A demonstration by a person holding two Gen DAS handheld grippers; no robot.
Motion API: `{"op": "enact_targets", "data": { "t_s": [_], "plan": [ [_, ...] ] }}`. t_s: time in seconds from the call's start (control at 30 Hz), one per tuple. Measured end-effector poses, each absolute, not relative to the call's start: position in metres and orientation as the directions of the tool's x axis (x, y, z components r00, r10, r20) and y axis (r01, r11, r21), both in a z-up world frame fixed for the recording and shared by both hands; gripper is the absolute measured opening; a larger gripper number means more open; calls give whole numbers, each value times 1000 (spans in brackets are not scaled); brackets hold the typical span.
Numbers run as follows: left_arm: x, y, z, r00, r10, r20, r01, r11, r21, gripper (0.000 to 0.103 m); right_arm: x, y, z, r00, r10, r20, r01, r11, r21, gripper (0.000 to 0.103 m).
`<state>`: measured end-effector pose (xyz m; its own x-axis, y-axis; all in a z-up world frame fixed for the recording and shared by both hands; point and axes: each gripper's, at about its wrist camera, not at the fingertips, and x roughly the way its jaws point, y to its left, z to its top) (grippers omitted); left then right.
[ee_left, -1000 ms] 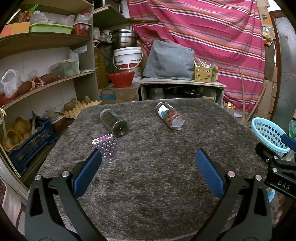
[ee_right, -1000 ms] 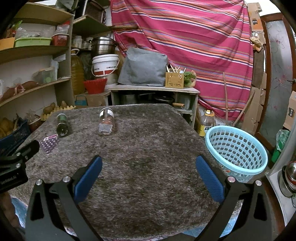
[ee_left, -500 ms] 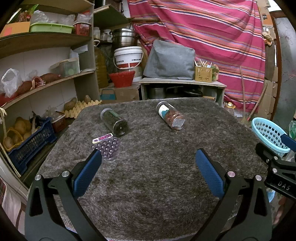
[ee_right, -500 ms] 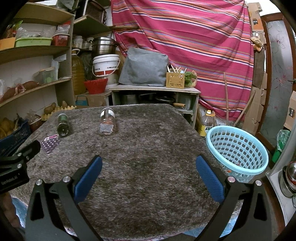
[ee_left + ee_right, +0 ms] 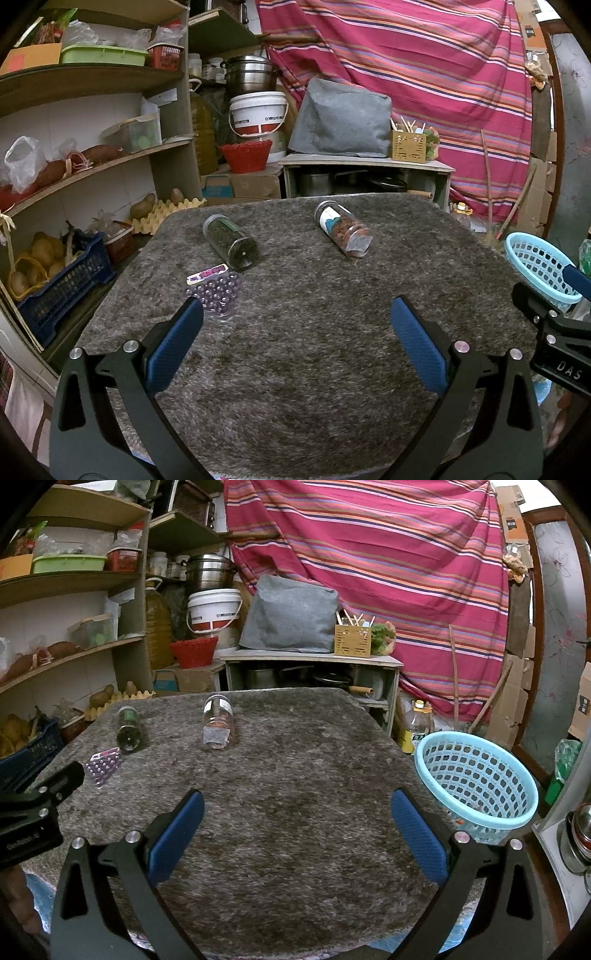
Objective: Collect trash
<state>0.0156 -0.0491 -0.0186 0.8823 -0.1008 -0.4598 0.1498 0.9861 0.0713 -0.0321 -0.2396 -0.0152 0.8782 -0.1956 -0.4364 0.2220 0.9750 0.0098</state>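
Both tools gape empty: left tool (image 5: 295, 325), right tool (image 5: 295, 808). Ahead of the left, the blister pack (image 5: 216, 291) looks light and crushable; pinch its edges gently.

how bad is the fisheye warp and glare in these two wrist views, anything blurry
Left wrist view: strong barrel warp, the shelves bow into curves and the corners go black; light is dim and even, no glare on the dark jar or labelled jar. Right wrist view: same bending at the door frame; the blue basket is sharp and no blur shows.
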Motion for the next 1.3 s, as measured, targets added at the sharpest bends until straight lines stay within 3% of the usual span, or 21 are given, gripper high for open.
{"op": "enact_targets", "data": {
  "t_s": [1.3],
  "plan": [
    [15,-46,-19,883,-97,-459,145,987,71,98,-31,-240,-16,879,-193,-435,220,975,12,99]
  ]
}}
